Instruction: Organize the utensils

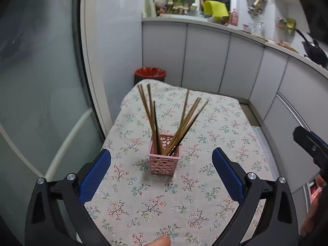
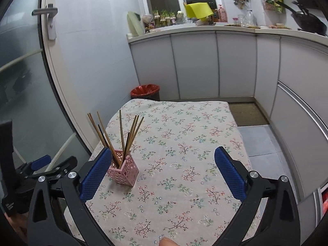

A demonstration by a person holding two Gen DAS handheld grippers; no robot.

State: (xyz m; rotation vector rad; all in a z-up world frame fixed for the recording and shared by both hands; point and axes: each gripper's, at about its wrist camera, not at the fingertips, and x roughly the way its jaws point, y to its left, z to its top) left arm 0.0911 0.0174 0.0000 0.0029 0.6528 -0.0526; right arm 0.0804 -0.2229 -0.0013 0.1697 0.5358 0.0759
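A pink perforated holder (image 1: 164, 160) stands upright on the floral tablecloth (image 1: 215, 127). Several wooden and dark chopsticks (image 1: 174, 121) stand in it, fanned out left and right. My left gripper (image 1: 162, 169) is open and empty, its blue pads either side of the holder and nearer the camera than it. In the right wrist view the holder (image 2: 124, 171) and chopsticks (image 2: 123, 135) sit just right of the left blue pad (image 2: 96, 174). My right gripper (image 2: 163, 172) is open and empty above the cloth. The left gripper also shows at the left edge of the right wrist view (image 2: 51, 166).
A bin with a red liner (image 1: 150, 74) stands past the table's far edge. White cabinets (image 1: 205, 57) and a cluttered counter run along the back and right. A glass door (image 1: 41, 82) is close on the left. A dark wok (image 2: 309, 25) sits on the counter.
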